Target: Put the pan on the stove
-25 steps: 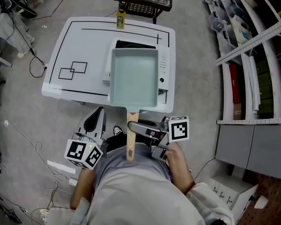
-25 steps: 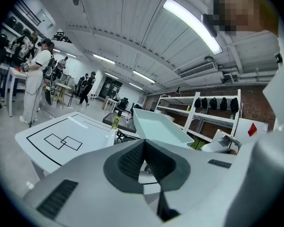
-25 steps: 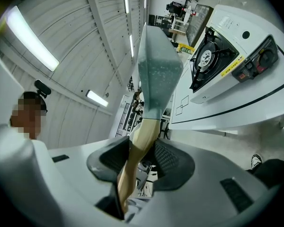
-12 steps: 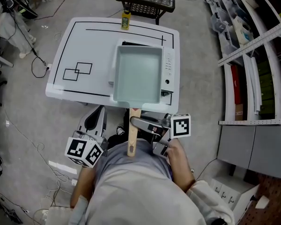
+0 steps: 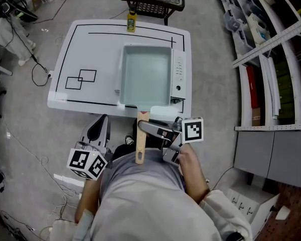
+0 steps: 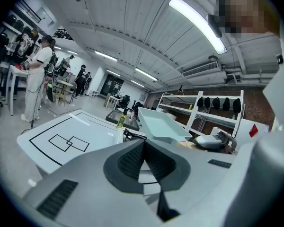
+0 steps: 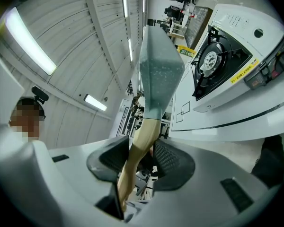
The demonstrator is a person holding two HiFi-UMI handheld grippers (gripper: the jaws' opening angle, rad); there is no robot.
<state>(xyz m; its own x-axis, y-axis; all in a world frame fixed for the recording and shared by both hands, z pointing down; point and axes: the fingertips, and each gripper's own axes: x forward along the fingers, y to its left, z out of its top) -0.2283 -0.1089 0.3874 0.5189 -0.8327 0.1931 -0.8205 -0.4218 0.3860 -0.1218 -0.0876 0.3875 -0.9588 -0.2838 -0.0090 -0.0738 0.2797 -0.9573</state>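
Right gripper (image 5: 144,128) is clamping the wooden handle (image 5: 140,147), holding the pan (image 5: 146,77) just over the stove (image 5: 178,77) on the white table (image 5: 90,44). Left gripper (image 5: 99,130) is hanging off the table's near edge, jaws together, empty.

Pan (image 5: 146,76) covers most of the stove (image 5: 178,74); only its control strip shows. Bottle (image 5: 131,21) label: too small to read.
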